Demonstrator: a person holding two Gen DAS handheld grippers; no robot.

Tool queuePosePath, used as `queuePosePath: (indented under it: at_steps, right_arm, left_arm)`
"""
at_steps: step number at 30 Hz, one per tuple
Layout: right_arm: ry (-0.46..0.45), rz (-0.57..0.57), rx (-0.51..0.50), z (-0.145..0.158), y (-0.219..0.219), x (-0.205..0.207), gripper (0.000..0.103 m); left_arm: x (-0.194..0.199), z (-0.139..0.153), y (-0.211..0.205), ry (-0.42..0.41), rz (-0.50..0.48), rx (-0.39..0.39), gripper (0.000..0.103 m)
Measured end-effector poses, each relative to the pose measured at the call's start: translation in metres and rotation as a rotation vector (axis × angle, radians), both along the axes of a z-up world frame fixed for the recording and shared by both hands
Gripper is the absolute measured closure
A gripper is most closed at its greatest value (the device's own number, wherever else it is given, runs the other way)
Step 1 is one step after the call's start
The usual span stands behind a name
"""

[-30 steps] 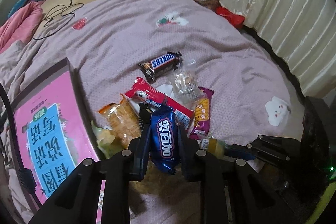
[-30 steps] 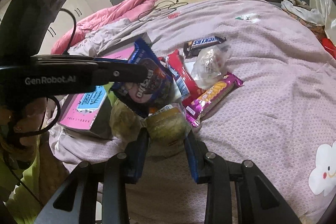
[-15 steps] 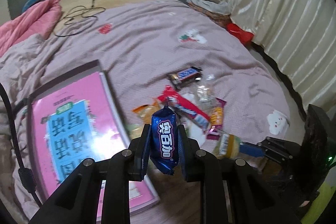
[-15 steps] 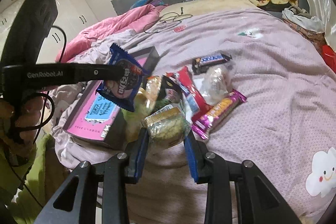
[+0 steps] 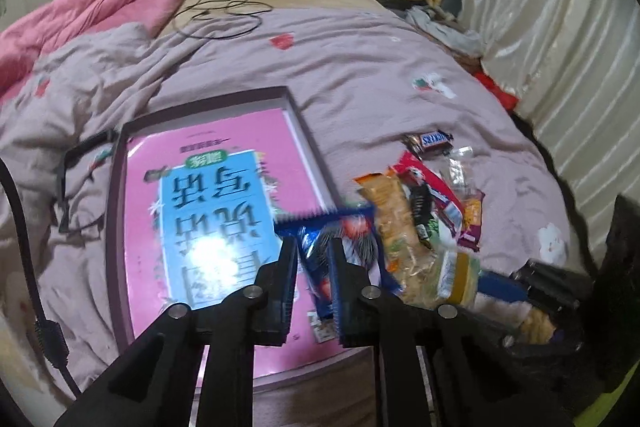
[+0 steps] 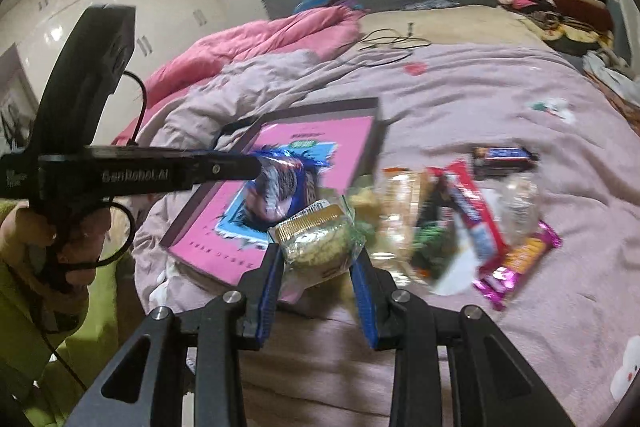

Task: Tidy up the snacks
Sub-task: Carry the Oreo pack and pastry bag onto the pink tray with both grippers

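On a mauve bedspread (image 5: pixel 360 67) in a bedroom with cream curtains (image 5: pixel 560 47): shallow box (image 5: pixel 304 131) lined pink. Left gripper (image 5: pixel 314 251) clamped on blue wrapper (image 5: pixel 316 259), long axis pointing away, above the box. Right gripper (image 6: pixel 318 255) pinches a clear-wrapped cake (image 6: pixel 316 241).

right gripper (image 6: pixel 316 259) gripped green cake pack (image 6: pixel 318 243) | left gripper (image 6: pixel 264 169) pinched blue packet (image 6: pixel 280 187) above pink box (image 6: pixel 320 155)
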State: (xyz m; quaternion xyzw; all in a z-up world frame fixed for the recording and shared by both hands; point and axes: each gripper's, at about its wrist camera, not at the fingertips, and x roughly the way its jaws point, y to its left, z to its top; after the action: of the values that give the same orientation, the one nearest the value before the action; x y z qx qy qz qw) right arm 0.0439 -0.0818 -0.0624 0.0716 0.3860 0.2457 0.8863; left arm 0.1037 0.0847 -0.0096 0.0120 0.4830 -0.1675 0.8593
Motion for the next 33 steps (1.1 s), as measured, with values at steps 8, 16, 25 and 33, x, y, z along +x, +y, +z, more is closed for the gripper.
queuePosePath:
  at_steps: [8, 16, 25, 33]
  right_arm:
    - [0.027, 0.071, -0.064, -0.011, 0.043, 0.009, 0.068]
    - [0.076, 0.079, -0.144, -0.031, 0.064, 0.017, 0.068]
    - [0.05, 0.071, -0.188, -0.029, 0.066, 0.013, 0.068]
    - [0.046, 0.008, -0.204, -0.023, 0.041, 0.004, 0.068]
  left_arm:
    - [0.002, -0.012, 0.039, 0.022, 0.069, -0.003, 0.088]
    - [-0.003, -0.029, 0.046, 0.059, 0.063, 0.001, 0.088]
    - [-0.004, -0.046, 0.015, 0.092, -0.015, 0.022, 0.088]
    - [0.0, -0.059, -0.015, 0.121, -0.055, 0.076, 0.074]
